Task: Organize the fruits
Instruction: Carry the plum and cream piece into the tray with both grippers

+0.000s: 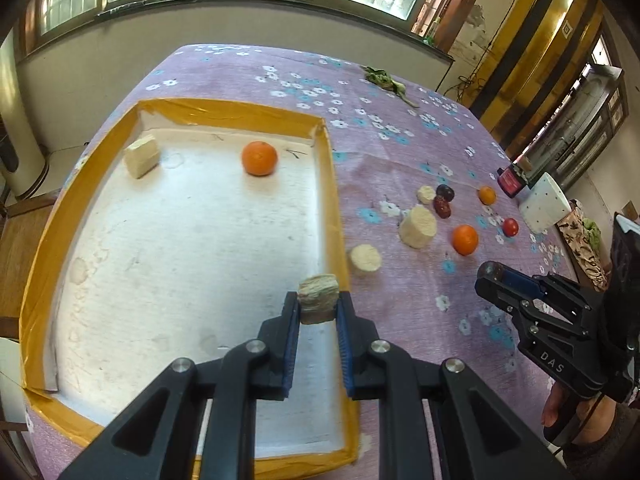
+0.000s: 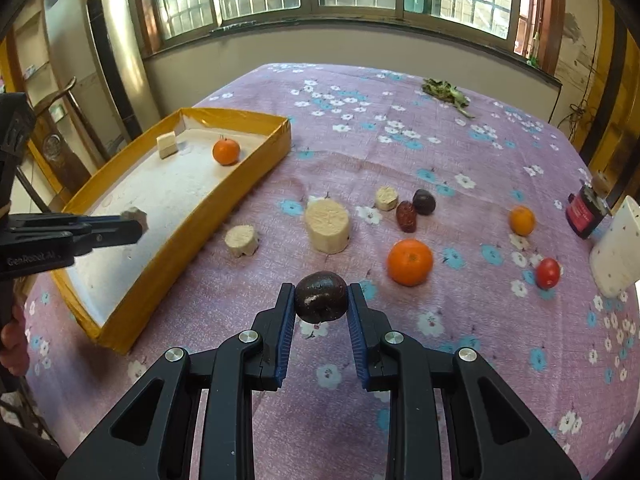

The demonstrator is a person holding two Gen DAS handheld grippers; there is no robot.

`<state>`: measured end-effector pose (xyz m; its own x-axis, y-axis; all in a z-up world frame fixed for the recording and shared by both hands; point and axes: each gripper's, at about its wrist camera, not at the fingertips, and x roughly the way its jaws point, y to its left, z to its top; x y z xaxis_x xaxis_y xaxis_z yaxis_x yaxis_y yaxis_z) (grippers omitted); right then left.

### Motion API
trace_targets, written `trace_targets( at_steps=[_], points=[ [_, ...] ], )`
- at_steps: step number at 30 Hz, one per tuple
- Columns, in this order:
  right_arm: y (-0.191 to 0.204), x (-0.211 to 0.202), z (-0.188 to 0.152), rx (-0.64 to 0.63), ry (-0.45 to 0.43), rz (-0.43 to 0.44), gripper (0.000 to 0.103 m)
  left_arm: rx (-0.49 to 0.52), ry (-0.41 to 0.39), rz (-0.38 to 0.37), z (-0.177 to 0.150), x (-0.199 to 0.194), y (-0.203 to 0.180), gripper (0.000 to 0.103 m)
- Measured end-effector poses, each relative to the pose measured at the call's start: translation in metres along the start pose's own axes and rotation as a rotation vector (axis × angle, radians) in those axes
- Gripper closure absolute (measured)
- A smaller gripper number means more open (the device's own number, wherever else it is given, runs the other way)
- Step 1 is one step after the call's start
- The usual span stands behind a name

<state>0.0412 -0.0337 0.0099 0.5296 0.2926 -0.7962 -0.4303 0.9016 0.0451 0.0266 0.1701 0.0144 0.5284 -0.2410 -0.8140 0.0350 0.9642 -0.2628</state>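
- The left gripper [image 1: 319, 307] is clamped on a pale fibrous chunk [image 1: 318, 298] above the tray [image 1: 224, 109].
- The right gripper [image 2: 321, 303] is clamped on a dark round fruit [image 2: 321, 296] over the tablecloth [image 2: 460, 152].

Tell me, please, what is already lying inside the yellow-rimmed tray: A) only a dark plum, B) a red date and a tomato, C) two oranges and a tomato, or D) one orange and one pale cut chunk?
D: the right wrist view shows only an orange and a pale cut chunk lying in the tray; the other fruits are on the cloth or held in the grippers.
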Motion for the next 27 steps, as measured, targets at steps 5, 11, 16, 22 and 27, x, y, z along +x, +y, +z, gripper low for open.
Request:
trace_targets(
  at_steps=[5,11,16,22,27],
  points=[
    [0.007,0.007,0.004,-0.019,0.016,0.0,0.078,-0.023,-0.004,0.001,0.0,-0.001,0.017,0.083],
    [0.033,0.016,0.029,-0.066,0.01,0.041,0.078,-0.061,-0.005,0.025,0.009,-0.001,0.043,0.083],
    [0.064,0.032,0.057,-0.103,0.014,0.09,0.079,-0.072,-0.016,0.072,0.02,-0.001,0.07,0.083],
    [0.113,0.061,0.083,-0.141,0.031,0.149,0.079,-0.102,-0.011,0.117,0.035,0.007,0.111,0.083],
    [0.147,0.094,0.101,-0.146,0.064,0.192,0.078,-0.131,-0.001,0.132,0.05,0.016,0.137,0.083]
  ],
)
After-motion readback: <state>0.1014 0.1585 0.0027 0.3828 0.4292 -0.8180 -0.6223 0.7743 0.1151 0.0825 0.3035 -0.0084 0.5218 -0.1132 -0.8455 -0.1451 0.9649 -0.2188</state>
